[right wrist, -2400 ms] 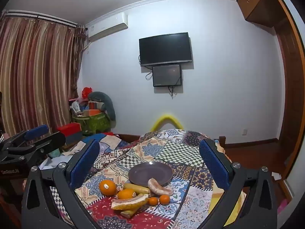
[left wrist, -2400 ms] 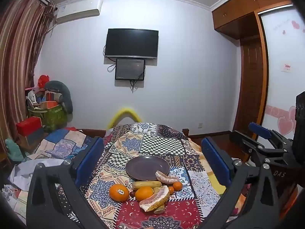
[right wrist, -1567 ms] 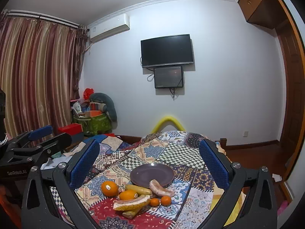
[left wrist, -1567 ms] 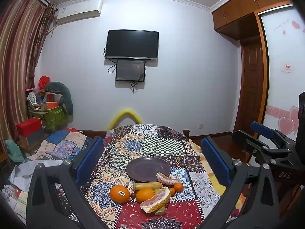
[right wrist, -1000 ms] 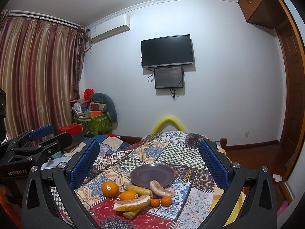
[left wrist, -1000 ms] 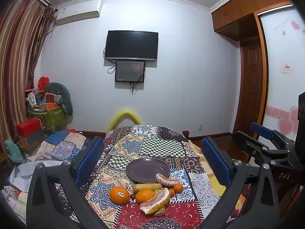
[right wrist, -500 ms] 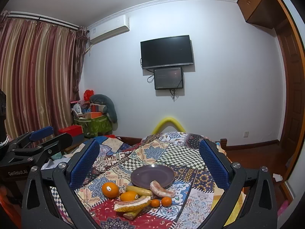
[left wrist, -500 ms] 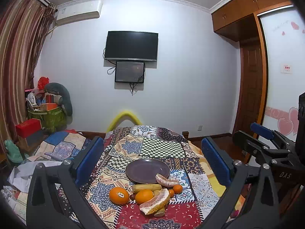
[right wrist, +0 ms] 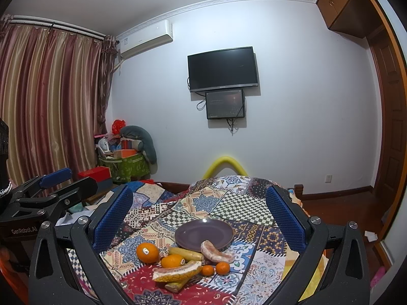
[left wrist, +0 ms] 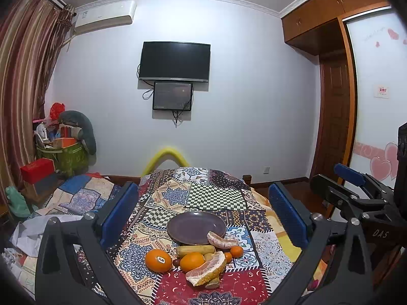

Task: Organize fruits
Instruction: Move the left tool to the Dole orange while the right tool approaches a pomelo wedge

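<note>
Both tools are held spread and empty above the near table edge: the left gripper (left wrist: 202, 213), the right gripper (right wrist: 198, 214). The fruits (left wrist: 201, 259) are heaped on the cloth (left wrist: 216, 195), just before the plate (left wrist: 188, 225), apparently awaiting them.

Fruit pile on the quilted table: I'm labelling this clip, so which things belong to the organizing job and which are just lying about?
Belongs to the job:
- purple plate, nothing resting fully on it
- stickered orange
- second orange
- two pomelo wedges
- two small mandarins
- left tool and right tool, both open

Just lying about:
- wall TV
- green basket
- red box
</note>
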Demonstrator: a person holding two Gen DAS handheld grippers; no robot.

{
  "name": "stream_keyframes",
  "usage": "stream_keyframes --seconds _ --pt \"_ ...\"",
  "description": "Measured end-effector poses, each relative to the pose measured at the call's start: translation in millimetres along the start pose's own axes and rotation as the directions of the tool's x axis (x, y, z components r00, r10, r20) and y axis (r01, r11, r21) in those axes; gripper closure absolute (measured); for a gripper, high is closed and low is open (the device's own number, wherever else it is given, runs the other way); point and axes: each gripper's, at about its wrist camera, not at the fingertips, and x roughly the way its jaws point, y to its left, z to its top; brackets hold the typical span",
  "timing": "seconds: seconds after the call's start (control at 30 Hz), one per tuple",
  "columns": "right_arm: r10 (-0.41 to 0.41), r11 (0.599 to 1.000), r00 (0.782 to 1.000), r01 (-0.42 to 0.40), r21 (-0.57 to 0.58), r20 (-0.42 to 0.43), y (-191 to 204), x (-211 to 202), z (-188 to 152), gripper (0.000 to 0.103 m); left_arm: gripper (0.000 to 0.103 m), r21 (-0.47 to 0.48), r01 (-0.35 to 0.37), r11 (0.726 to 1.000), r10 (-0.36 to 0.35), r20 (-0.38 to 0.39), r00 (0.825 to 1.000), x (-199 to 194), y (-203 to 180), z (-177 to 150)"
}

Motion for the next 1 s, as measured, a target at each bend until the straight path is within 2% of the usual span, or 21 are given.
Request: stream_keyframes --seconds 0.63,0.83,1.0 --pt "-0.005 1.0 1.0 0.005 0.007 -0.03 -4.5 9.8 -7.2 0.0 0.0 -0.009 0.012 1.0 -0.012 -0.032 0.999 11.4 5.5 -3.0" --pt "-0.026 0.999 0.995 0.028 0.016 -0.094 -15.0 31.5 -19.0 0.0 0.0 -0.022 0.002 1.0 -0.004 -0.091 0.996 33.0 17.2 -14.9" --pt "-0.051 0.998 0.981 0.057 0.024 -0.189 -29.0 61.2 -39.9 0.0 0.0 -0.048 -0.028 0.998 0.019 -0.174 0.985 62.1 33.5 -34.0"
